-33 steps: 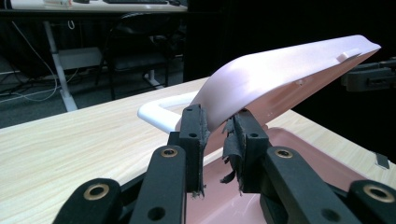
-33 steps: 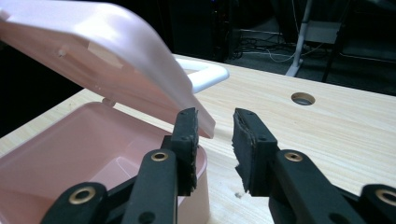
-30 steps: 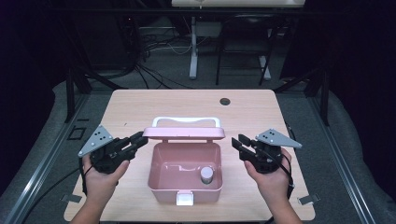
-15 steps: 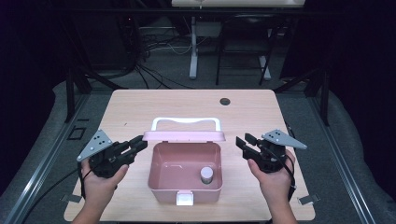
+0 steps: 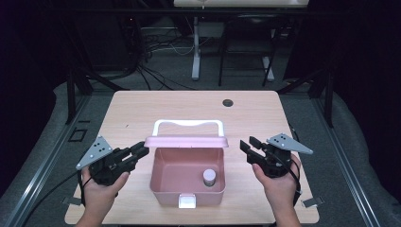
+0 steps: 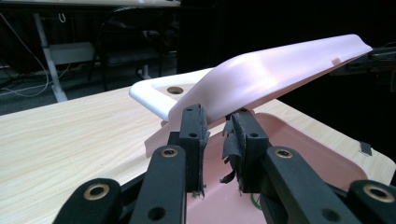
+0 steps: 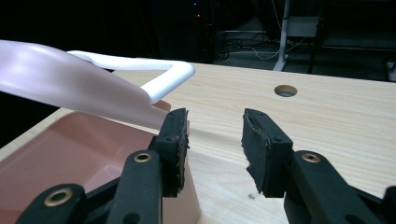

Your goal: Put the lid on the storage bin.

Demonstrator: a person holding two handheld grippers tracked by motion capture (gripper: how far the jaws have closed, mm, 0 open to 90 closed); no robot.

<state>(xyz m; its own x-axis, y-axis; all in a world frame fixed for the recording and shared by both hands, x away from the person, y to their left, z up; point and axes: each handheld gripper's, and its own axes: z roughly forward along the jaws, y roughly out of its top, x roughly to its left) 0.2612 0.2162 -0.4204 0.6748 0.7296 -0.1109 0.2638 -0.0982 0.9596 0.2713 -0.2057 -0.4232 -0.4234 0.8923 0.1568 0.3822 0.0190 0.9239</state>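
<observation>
i hold one gripper in each hand, at the two sides of a pink box that stands in the near middle of the table. its lid is open, hinged at the far side and lifted up so the inside shows. the white handle on the lid points away from me.

inside the box, near the right front corner, a small bottle with a pale cap stands upright. i think it stands there so it can be reached from above while the lid is up. at the front wall there is a white latch.

my left gripper is at the left end of the lid. in the left gripper view its jaws are apart with a narrow gap, and their tips stand just under the edge of the lid. i cannot tell if they touch it. i do not see them pinching anything. i judge i keep them there to support the lid, or to be ready to guide it.

my right gripper is near the right end of the lid, a little apart from it. its jaws have just been opening and now stand spread, with nothing between them except the bare table behind.
</observation>
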